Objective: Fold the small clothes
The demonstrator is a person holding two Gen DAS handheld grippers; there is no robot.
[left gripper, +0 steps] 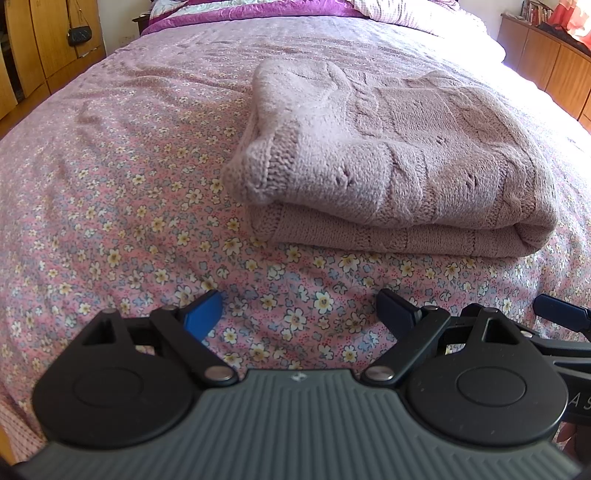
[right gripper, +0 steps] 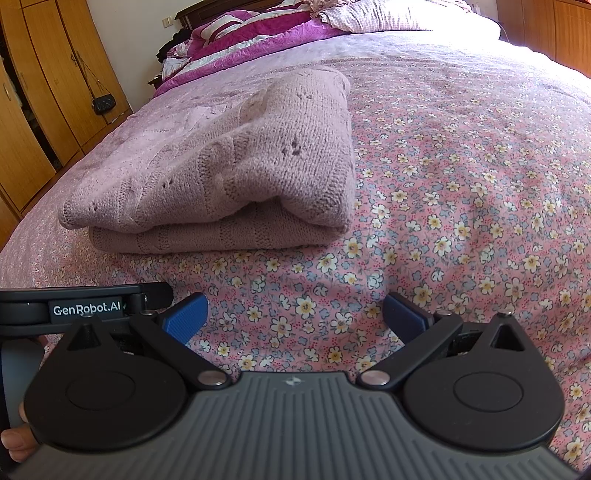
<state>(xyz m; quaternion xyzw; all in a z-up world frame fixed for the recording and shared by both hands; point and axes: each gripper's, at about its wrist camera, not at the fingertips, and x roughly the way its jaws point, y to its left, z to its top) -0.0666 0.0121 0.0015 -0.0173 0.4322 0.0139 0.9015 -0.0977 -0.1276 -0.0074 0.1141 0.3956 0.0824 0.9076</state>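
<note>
A dusty-pink knitted sweater (left gripper: pixel 388 166) lies folded in a thick stack on the floral bedspread (left gripper: pixel 110 221). It also shows in the right wrist view (right gripper: pixel 229 177), up and to the left. My left gripper (left gripper: pixel 299 314) is open and empty, held just short of the sweater's near edge. My right gripper (right gripper: pixel 295 314) is open and empty, over bare bedspread (right gripper: pixel 461 203) to the right of the sweater's near corner. The left gripper's side (right gripper: pixel 85 308) shows at the left of the right wrist view. The right gripper's finger (left gripper: pixel 561 314) shows at the right edge of the left wrist view.
Purple and checked bedding (right gripper: pixel 258 29) is piled at the head of the bed. Wooden wardrobes (right gripper: pixel 44 92) stand along the left side, with a small black bag (right gripper: pixel 103 103) hanging on a door. A wooden cabinet (left gripper: pixel 546 62) stands at the right.
</note>
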